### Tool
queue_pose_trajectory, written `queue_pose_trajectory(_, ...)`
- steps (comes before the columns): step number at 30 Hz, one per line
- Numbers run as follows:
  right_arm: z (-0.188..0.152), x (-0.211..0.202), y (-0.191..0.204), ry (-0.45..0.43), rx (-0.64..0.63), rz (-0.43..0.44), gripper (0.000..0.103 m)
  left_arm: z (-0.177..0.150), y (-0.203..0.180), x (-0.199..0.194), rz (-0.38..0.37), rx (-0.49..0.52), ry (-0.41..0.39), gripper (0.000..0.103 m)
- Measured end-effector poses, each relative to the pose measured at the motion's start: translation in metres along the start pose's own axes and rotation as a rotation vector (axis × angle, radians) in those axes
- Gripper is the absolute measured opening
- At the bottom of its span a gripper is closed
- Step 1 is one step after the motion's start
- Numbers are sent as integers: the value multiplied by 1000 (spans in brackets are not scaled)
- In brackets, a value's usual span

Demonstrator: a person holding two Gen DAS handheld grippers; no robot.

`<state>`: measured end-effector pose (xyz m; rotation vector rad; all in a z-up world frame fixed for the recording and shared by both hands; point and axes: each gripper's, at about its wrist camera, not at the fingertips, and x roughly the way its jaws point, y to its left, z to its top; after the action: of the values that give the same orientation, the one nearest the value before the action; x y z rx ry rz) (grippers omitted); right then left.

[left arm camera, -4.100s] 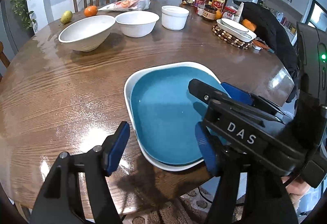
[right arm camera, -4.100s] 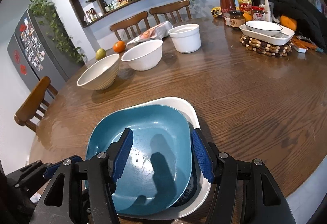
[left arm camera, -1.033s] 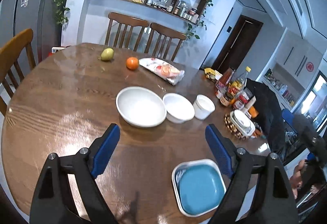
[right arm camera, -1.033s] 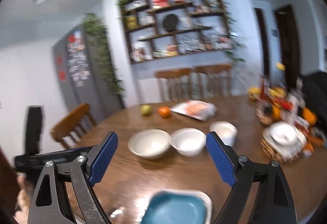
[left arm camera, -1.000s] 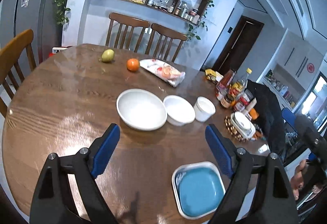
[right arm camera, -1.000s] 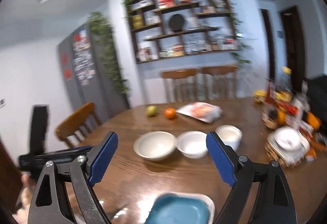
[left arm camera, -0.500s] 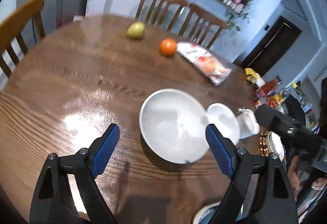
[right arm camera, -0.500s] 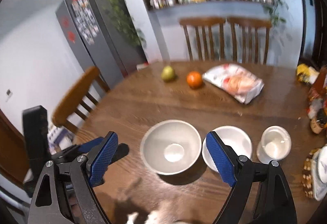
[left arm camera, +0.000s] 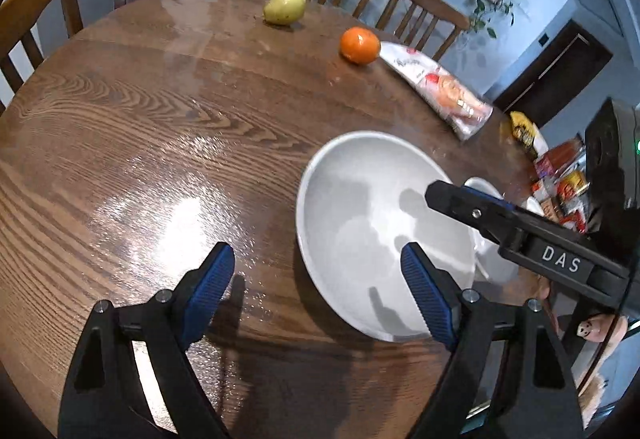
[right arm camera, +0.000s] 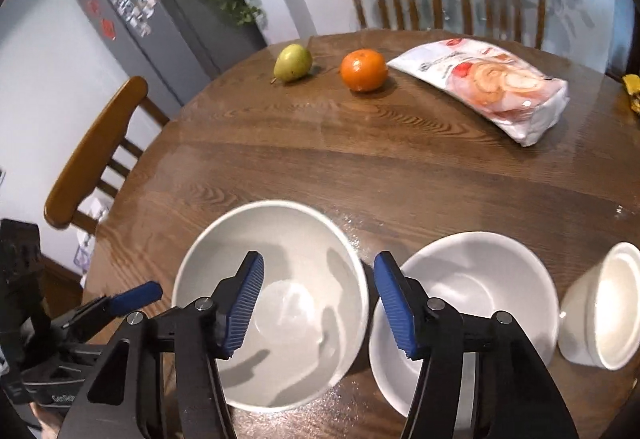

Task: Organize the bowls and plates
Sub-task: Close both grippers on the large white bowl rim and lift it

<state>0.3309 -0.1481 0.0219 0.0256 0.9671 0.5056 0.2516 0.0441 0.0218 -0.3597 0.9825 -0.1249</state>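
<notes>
**Both hand-held grippers straddle the grey bowl's rim**

The grey bowl [right arm camera: 272, 303] sits upright on the worktop [right arm camera: 360, 167], low and left of centre in the right wrist view; being round, it has no long axis. The right hand-held gripper [right arm camera: 318, 305] hangs wide open and empty, one finger over the bowl's hollow, the other beyond its right rim, above the white bowl [right arm camera: 472, 303] just beside it. The left hand-held gripper [left arm camera: 316, 295], equally spread and empty, straddles the opposite rim. Both look about equally near. A ramekin [right arm camera: 604, 307] stands at lower right.
</notes>
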Motion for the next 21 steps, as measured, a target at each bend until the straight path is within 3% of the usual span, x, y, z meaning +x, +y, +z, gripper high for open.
queue_pose_trajectory(6, -1, 9, 1, 27, -15, 6, 60, -3, -3, 14, 1, 20, 33, 72)
queue_pose_trajectory(9, -3, 10, 5, 26, -38, -14, 60, -6, -5, 17, 4, 28, 36, 49)
queue_pose_trajectory(14, -4, 11, 6, 24, -39, -14, 61, -10, -11, 18, -35, 47, 61, 46)
queue_pose_trajectory(17, -5, 10, 7, 34, -36, 11, 60, -12, -12, 14, -8, 56, 47, 44)
queue_pose_trajectory(21, -8, 11, 17, 30, -75, -30, 60, -13, -11, 9, -17, 47, 47, 44)
